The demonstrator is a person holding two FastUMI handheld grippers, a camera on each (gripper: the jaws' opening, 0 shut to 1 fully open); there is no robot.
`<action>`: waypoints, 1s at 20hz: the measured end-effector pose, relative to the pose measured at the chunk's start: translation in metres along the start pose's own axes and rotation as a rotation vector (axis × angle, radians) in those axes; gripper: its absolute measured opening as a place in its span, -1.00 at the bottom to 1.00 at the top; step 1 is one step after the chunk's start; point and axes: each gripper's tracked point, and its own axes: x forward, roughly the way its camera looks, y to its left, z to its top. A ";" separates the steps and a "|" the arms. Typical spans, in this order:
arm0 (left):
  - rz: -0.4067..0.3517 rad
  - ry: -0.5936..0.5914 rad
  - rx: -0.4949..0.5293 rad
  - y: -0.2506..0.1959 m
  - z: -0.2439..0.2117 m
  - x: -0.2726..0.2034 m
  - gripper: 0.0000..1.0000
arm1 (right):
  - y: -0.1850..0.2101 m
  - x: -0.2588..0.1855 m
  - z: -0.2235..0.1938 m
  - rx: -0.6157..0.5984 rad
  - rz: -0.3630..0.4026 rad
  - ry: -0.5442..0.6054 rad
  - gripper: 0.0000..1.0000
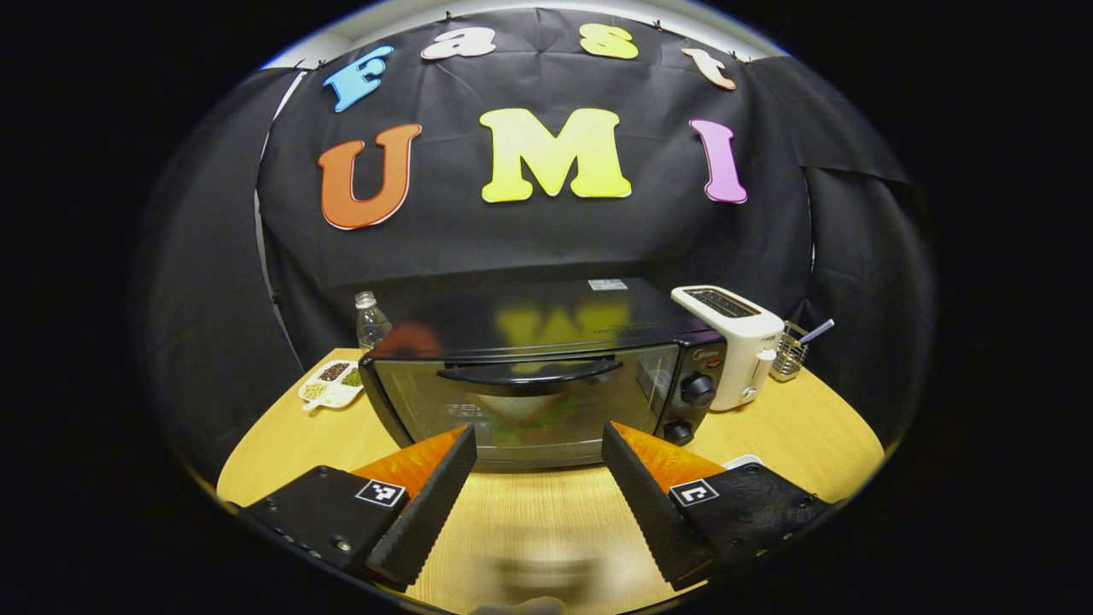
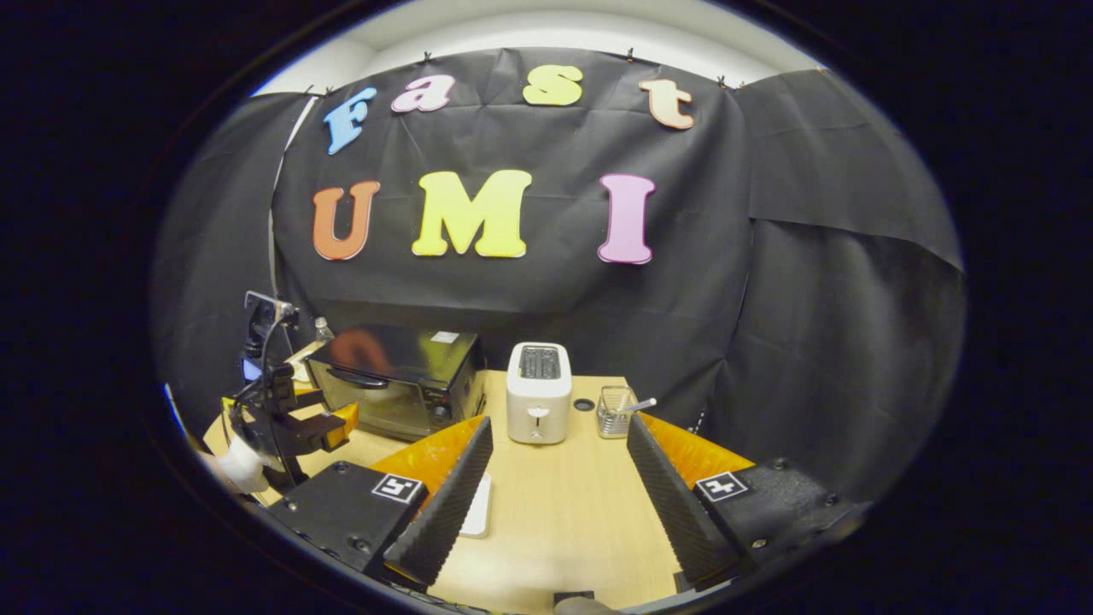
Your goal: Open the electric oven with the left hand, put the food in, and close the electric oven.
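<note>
The black electric oven [image 1: 538, 342] stands on the round wooden table [image 1: 546, 512] with its glass door shut and the curved handle [image 1: 529, 372] across the top of the door. My left gripper [image 1: 538, 430] is open, a short way in front of the door and below the handle, with nothing between its fingers. In the right gripper view the oven [image 2: 393, 371] is at the far left, with the left gripper [image 2: 340, 425] and a hand [image 2: 243, 461] before it. My right gripper [image 2: 559, 423] is open and empty over the table. A white plate [image 2: 478, 506] lies beside its left finger, mostly hidden.
A white toaster [image 1: 734, 342] stands right of the oven, then a wire holder [image 1: 792, 350] with a utensil. A clear bottle [image 1: 371, 320] and a divided dish of beans [image 1: 333, 383] are at the oven's left. A white plate edge [image 1: 741, 462] peeks out near the right finger.
</note>
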 end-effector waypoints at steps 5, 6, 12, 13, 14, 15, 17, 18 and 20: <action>0.010 -0.081 -0.026 0.004 0.037 -0.067 0.94 | 0.020 -0.012 0.015 -0.017 0.041 -0.043 1.00; 0.013 -0.111 -0.028 0.005 0.049 -0.084 0.94 | 0.024 -0.014 0.019 -0.021 0.049 -0.055 1.00; 0.066 -0.265 -0.058 0.033 0.119 -0.179 0.92 | 0.046 -0.027 0.048 0.004 0.086 -0.130 1.00; 0.072 -0.284 -0.064 0.036 0.128 -0.194 0.92 | 0.050 -0.029 0.054 0.013 0.091 -0.143 1.00; 0.077 -0.303 -0.070 0.038 0.139 -0.210 0.92 | 0.052 -0.032 0.059 0.020 0.092 -0.158 1.00; 0.078 -0.324 -0.073 0.040 0.149 -0.222 1.00 | 0.054 -0.035 0.065 0.026 0.089 -0.172 0.83; 0.088 -0.347 -0.069 0.048 0.163 -0.245 0.91 | 0.057 -0.042 0.073 0.040 0.083 -0.195 0.82; 0.091 -0.366 -0.064 0.050 0.170 -0.255 0.92 | 0.058 -0.046 0.078 0.049 0.081 -0.206 0.82; 0.108 -0.387 -0.053 0.058 0.179 -0.271 0.91 | 0.062 -0.057 0.085 0.060 0.077 -0.228 1.00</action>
